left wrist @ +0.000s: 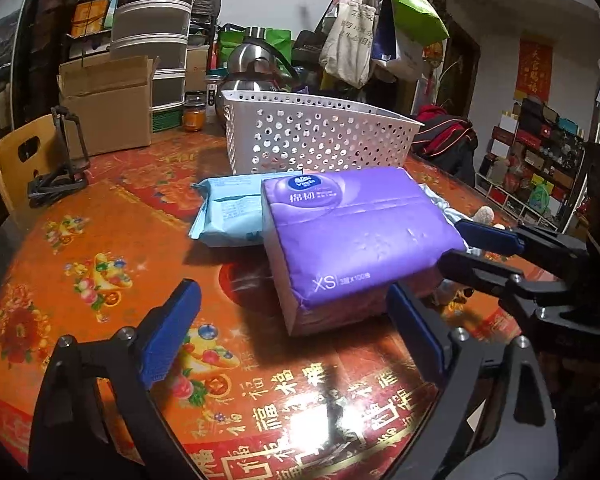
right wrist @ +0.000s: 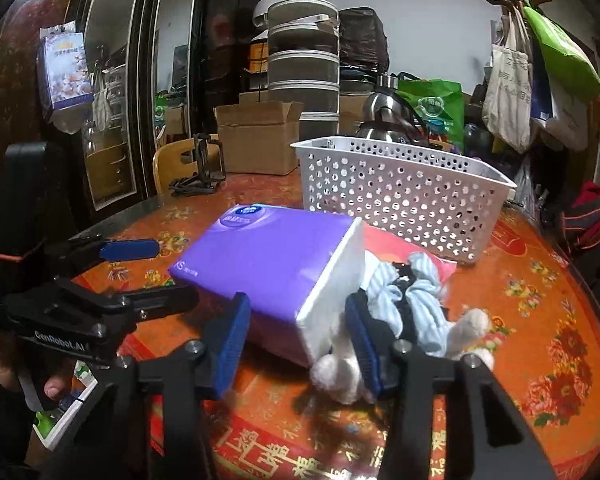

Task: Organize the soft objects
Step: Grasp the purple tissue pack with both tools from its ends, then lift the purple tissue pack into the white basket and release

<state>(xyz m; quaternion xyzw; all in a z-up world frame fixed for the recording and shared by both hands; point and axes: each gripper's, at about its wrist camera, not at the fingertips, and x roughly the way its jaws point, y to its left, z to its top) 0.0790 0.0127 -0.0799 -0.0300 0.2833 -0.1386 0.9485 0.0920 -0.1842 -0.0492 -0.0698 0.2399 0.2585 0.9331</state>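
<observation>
The right gripper [right wrist: 298,344] straddles a purple tissue pack [right wrist: 268,264] in front of the white basket [right wrist: 400,192]; whether its pads press cannot be told. The left gripper [left wrist: 296,332] hangs spread, empty, nearby.

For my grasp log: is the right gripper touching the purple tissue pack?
Cannot tell. In the right wrist view the purple tissue pack sits between the pads of the right gripper, but neither contact nor gap shows plainly.

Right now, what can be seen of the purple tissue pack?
The purple tissue pack is a soft brick in glossy purple film with a white end face, a round blue logo and "XS" printed near one corner. It lies tilted, overlapping the light blue wipes pack, in front of the white basket. The right gripper straddles its white end; contact is unclear. Striped cloth lies against it.
</observation>
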